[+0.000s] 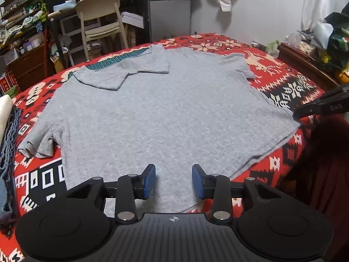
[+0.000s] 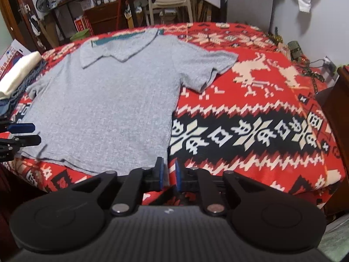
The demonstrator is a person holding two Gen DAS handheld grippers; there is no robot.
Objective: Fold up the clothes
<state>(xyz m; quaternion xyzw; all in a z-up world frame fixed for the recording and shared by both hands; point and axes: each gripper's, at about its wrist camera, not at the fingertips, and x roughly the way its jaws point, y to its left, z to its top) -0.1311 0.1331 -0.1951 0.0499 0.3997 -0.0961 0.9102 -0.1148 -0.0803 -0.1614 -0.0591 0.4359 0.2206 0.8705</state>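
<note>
A grey short-sleeved polo shirt [image 1: 163,109] [image 2: 104,100] lies spread flat on a red patterned blanket [image 1: 283,83] [image 2: 240,120], collar at the far side and hem nearest me. My left gripper [image 1: 173,179] hovers open over the hem's left part, with grey fabric under the gap; it also shows as the left gripper [image 2: 30,134] at the edge of the right wrist view. My right gripper [image 2: 169,174] sits at the hem's right corner, its jaws narrowed to a slim gap with the shirt's edge just inside. The right gripper [image 1: 296,112] tip touches that corner.
A pile of folded clothes [image 2: 19,72] [image 1: 6,131], white on top of blue, sits at the bed's left edge. A cream chair [image 1: 100,19] and cluttered shelves stand beyond the bed. A wooden nightstand [image 1: 305,63] lines the right side, with dark red cloth [image 1: 322,163] near the front right.
</note>
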